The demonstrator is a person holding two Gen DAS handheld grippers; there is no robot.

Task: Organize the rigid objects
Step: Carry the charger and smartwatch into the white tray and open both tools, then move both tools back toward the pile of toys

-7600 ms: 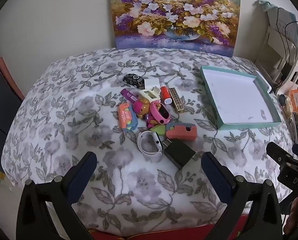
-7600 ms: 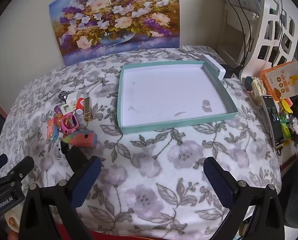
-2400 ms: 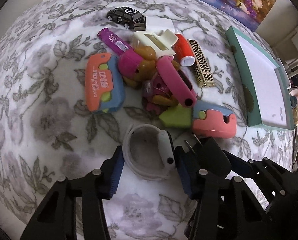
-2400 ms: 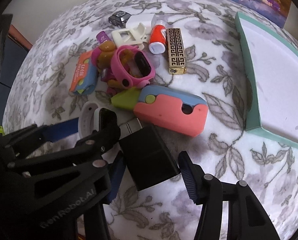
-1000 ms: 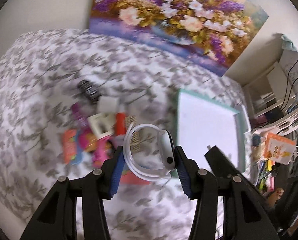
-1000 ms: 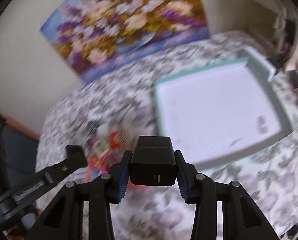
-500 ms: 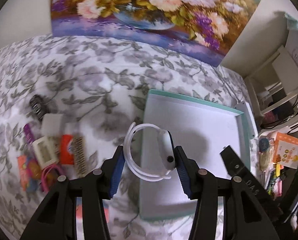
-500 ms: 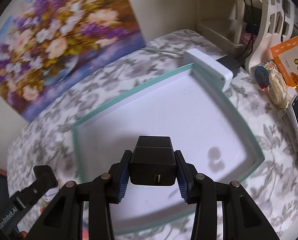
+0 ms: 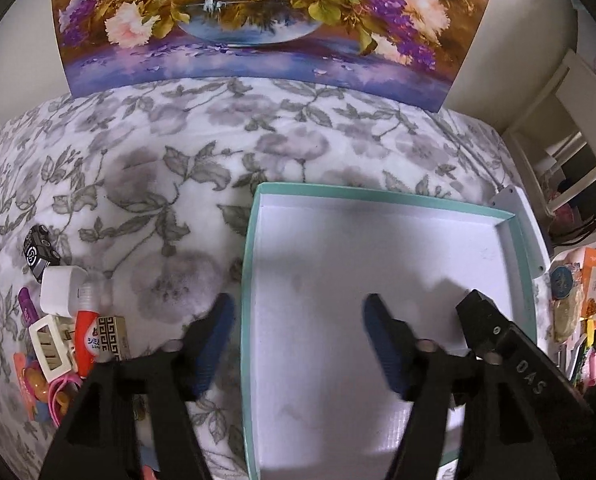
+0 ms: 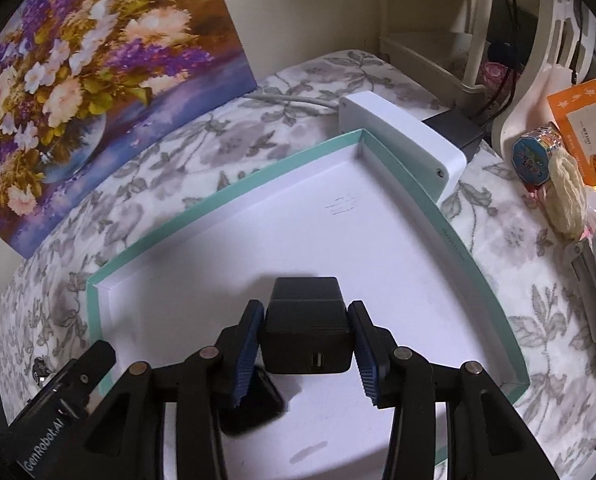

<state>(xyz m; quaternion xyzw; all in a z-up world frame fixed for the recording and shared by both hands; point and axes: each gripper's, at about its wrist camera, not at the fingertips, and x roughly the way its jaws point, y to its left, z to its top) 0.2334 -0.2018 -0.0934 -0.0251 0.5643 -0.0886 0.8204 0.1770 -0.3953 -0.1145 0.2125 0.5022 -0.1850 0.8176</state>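
Note:
The teal tray [image 9: 378, 260] with a white floor lies on the flowered cloth. My left gripper [image 9: 298, 316] hangs over the tray's left rim, its jaws opening, with nothing between them. The white watch is not in view. My right gripper [image 10: 306, 308] is low over the tray [image 10: 378, 248], its jaws opening. The black charger [image 10: 306, 328] stands between them on the tray floor, and the pads barely clear it. A dark rounded shape [image 10: 250, 400] lies under one finger; I cannot tell what it is. Each gripper also shows in the other's view.
The pile at the left holds a toy car [image 9: 38, 248], a white block [image 9: 60, 290], a red tube [image 9: 86, 336] and a gold lighter [image 9: 112, 338]. A flower painting [image 9: 258, 20] leans behind. A white box [image 10: 402, 140] and clutter [image 10: 558, 168] border the tray's right side.
Both grippers came down over the tray. The left jaws spread and the white watch left them. The right jaws loosened around the black charger.

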